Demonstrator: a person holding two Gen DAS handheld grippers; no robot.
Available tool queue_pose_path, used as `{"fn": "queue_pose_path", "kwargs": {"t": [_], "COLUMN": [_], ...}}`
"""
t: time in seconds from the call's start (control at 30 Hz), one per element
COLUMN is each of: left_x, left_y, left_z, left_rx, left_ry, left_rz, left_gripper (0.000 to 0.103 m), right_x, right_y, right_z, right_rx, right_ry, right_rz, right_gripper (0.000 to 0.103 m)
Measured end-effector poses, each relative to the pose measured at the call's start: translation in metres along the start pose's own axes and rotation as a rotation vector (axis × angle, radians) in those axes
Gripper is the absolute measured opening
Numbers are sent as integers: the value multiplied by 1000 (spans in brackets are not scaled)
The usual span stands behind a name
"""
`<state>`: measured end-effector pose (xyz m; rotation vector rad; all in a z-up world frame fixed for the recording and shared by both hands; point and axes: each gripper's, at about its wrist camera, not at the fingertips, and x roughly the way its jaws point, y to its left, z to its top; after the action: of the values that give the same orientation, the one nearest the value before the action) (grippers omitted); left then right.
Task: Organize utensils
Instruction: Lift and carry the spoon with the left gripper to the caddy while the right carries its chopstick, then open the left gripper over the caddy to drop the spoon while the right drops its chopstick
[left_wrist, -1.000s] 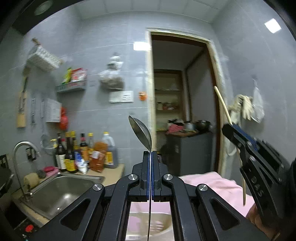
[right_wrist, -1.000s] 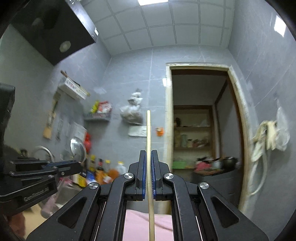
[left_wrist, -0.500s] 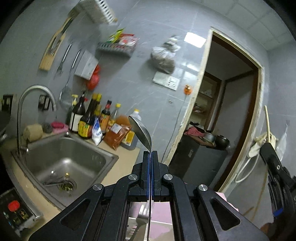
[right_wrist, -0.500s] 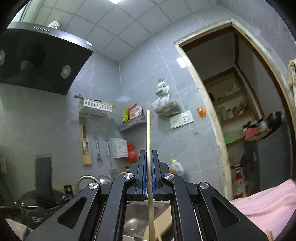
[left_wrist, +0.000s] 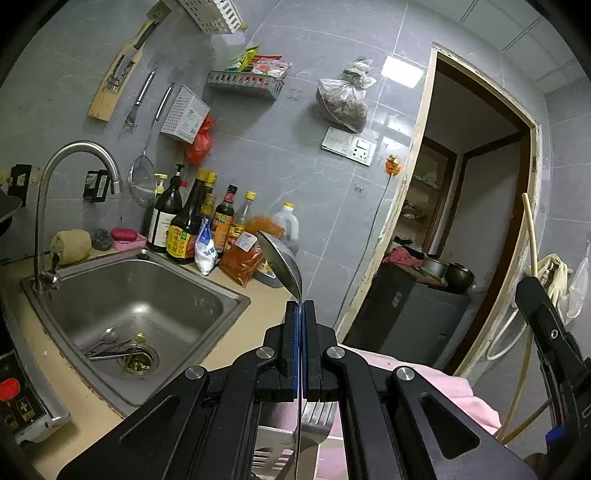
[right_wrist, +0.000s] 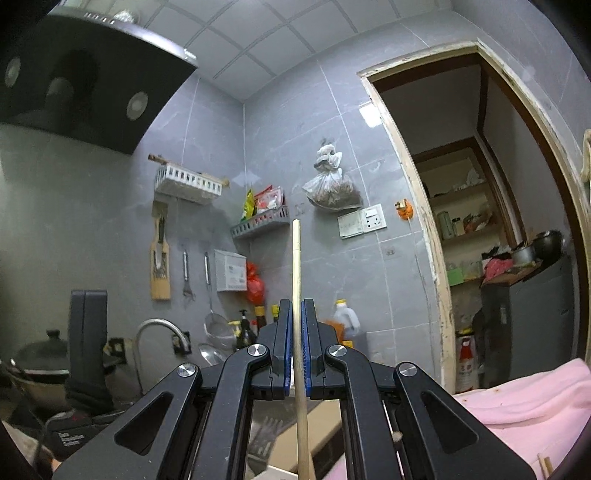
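A: Spoon (left_wrist: 281, 263) first. Where does it sit relative to the sink (left_wrist: 236, 300)?

B: Up and to the right of the basin, above the counter edge. The left gripper (left_wrist: 299, 309) has its two blue-lined jaws pressed together on the thin metal handle, with the bowl sticking up past the fingertips and tilted a little to the left.

A: And the other claw?

B: The right gripper (right_wrist: 297, 308) is closed down on a pale wooden chopstick (right_wrist: 296, 273), the jaws parted only by the stick's own thickness. The stick stands nearly upright between them, its tip rising well above the fingertips. From the left wrist camera the same gripper shows at the far right, well apart from the sink, with the stick curving upward past the door frame (left_wrist: 413, 192).

A: Anything lying in the sink itself?

B: Two or three metal utensils (left_wrist: 107, 343) rest on the bottom, just beside the drain (left_wrist: 137, 363). I cannot tell exactly what they are beyond one looking like a small spoon.

A: What surrounds the sink?

B: The faucet (left_wrist: 62, 177) arches over its left rim, sauce bottles (left_wrist: 192, 225) stand behind its back edge, and a pink cloth (left_wrist: 436, 380) lies to its right, below the grippers.
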<state>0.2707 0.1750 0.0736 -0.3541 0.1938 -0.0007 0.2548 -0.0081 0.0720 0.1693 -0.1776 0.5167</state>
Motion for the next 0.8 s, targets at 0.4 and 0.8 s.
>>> {"fn": "queue_pose_path", "kwargs": {"t": [0.4, 0.8], "left_x": [4, -26], "left_y": [-4, -7], "left_z": [-17, -3], "left_rx": [61, 88], "left_ry": [37, 50], "left_rz": [23, -56], "left_gripper": [0, 28], "right_x": [4, -17], "right_y": [4, -4], "right_z": [-18, -6], "right_rx": [-51, -70], "right_ry": [17, 60], "right_rz": [-31, 3], "right_gripper": [3, 11]}}
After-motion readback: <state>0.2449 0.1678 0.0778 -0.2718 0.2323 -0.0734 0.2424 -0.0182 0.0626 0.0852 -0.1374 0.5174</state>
